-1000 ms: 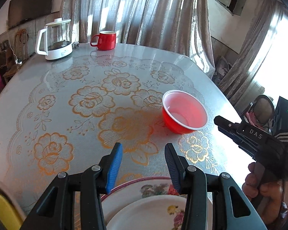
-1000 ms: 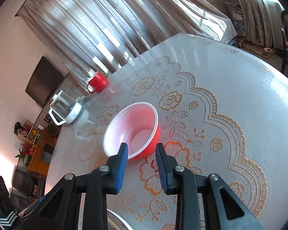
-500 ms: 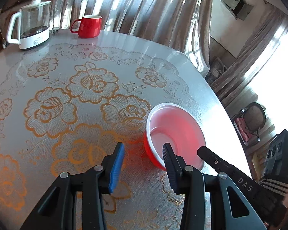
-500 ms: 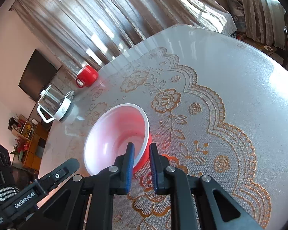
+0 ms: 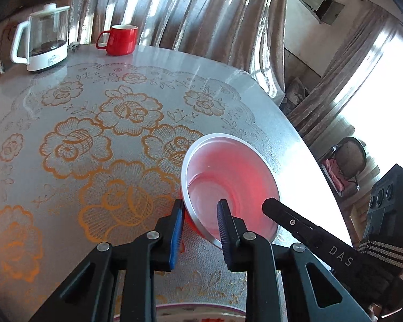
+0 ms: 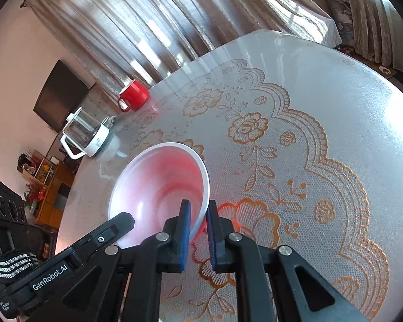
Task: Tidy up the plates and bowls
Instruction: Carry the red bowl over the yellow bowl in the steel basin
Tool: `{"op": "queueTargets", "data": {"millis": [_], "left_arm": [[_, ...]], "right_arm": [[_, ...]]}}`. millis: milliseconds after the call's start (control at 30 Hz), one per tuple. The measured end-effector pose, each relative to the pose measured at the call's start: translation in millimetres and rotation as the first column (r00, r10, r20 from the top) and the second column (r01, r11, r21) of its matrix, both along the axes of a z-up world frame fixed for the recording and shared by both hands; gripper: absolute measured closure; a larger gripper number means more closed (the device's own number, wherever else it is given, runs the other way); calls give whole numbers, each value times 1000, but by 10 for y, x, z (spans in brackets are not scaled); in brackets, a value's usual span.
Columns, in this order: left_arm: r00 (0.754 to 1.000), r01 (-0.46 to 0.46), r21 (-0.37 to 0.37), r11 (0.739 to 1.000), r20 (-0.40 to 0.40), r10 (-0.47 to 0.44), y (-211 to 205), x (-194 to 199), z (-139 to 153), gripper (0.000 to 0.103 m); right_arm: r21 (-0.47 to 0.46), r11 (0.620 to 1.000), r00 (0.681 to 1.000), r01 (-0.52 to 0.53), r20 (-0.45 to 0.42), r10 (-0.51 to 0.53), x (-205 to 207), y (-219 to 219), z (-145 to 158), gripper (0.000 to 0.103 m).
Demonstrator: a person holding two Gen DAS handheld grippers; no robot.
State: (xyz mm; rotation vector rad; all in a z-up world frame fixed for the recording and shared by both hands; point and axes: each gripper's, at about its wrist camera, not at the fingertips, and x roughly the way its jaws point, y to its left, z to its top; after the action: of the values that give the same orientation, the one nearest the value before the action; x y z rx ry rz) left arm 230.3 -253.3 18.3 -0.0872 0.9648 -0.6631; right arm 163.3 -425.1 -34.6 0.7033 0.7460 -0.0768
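Bowl (image 5: 228, 179): round, red plastic, pale inside (near worktop (image 5: 94, 102) right edge, lace-patterned cover). Right gripper (image 6: 198, 230): fingers clamped on rim. Left gripper (image 5: 201, 230): angled downward, fingers closing astride opposite rim.

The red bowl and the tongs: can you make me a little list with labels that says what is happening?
bowl: red bowl, white inside, tipped on the table
right tongs: right tongs shut on the bowl's rim
left tongs: left tongs closing, rim between them, one pad inside and one outside
far edge: red mug beside a glass kettle
near edge: a flowered plate, only its rim showing
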Motion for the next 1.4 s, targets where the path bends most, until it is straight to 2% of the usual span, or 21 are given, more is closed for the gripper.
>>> {"op": "queueTargets", "data": {"millis": [367,767,1000,1400], "left_arm": [[993,-83,-1,997,82,83,737,-433,334,78],[973,-199,-42,979,108,202,1725,-891,439,78],[951,-282,-67,957,108,288,2334,-1108,463,78],[906,-408,-120,905,71,417,3309,-1435,382,78]], "right_arm": [[3,994,992,-109,71,108,-197,611,304,93],[-18,967,961,-255,109,256,-339,1444,477,91],[-29,934,927,-356,116,357,-381,1984,530,91],[-24,851,843,-524,124,523,-441,2839,570,91]]}}
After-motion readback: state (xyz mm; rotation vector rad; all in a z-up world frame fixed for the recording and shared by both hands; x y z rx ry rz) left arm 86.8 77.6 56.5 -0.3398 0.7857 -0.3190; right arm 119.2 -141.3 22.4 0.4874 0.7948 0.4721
